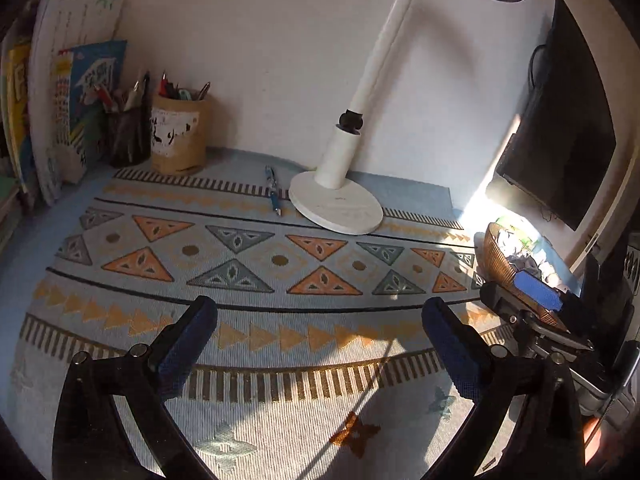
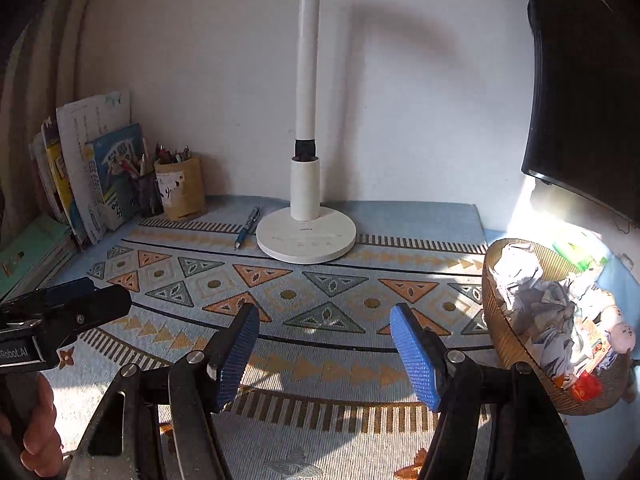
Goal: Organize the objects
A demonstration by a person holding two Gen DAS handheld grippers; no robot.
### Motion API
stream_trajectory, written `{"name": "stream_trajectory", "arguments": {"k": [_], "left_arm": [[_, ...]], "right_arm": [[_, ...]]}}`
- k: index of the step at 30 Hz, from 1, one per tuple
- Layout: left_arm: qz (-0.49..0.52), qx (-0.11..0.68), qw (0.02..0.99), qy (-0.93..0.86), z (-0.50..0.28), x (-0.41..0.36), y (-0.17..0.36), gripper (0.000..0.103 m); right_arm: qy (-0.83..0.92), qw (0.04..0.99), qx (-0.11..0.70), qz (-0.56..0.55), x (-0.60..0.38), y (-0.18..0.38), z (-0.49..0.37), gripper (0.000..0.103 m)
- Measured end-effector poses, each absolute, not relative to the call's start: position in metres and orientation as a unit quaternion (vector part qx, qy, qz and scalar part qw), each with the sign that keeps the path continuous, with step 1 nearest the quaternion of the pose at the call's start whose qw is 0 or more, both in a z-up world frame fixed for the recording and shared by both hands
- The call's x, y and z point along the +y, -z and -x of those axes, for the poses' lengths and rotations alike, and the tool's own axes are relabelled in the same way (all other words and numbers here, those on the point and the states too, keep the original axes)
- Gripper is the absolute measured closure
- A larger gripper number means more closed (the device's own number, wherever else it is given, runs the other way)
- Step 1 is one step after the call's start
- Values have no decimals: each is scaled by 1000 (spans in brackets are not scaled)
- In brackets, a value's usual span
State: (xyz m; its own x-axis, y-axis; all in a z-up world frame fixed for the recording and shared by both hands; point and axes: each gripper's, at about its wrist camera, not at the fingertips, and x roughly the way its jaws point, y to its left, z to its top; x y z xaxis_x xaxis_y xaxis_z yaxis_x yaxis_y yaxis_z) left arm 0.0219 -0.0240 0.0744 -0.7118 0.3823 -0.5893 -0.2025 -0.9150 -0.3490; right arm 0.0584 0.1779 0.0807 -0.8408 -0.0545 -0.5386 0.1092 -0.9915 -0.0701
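Observation:
A blue pen point(image 1: 273, 192) point(image 2: 248, 227) lies loose on the patterned mat point(image 1: 248, 280), just left of the white lamp base point(image 1: 336, 208) point(image 2: 306, 236). Behind it to the left stand a brown pen holder point(image 1: 180, 136) point(image 2: 180, 190) and a dark pen cup point(image 1: 128, 136), both full of pens. My left gripper point(image 1: 318, 320) hovers over the mat, wide open and empty. My right gripper point(image 2: 325, 328) is also open with nothing between its blue pads. Both are well short of the pen. Each gripper shows at the edge of the other's view.
Books and papers point(image 1: 60, 112) point(image 2: 92, 176) lean in the back left corner. A woven basket point(image 1: 500, 260) point(image 2: 516, 344) holding crumpled paper and small toys sits at the right. A dark monitor point(image 1: 568, 120) point(image 2: 584, 100) hangs above it. The lamp stem rises at the back.

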Motion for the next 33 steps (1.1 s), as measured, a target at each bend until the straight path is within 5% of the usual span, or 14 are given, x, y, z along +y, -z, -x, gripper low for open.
{"name": "stream_trajectory", "arguments": {"k": [3, 13, 18, 33], "left_arm": [[375, -190, 196, -886, -11, -20, -46, 1], [364, -148, 150, -907, -21, -5, -28, 1], [395, -164, 145, -892, -10, -8, -20, 1], [428, -134, 94, -889, -1, -1, -11, 1]], "right_arm": [[954, 29, 80, -288, 170, -52, -49, 37], [949, 11, 35, -312, 190, -29, -41, 33], [949, 3, 36, -313, 191, -29, -40, 17], [940, -11, 16, -340, 200, -24, -31, 17]]}}
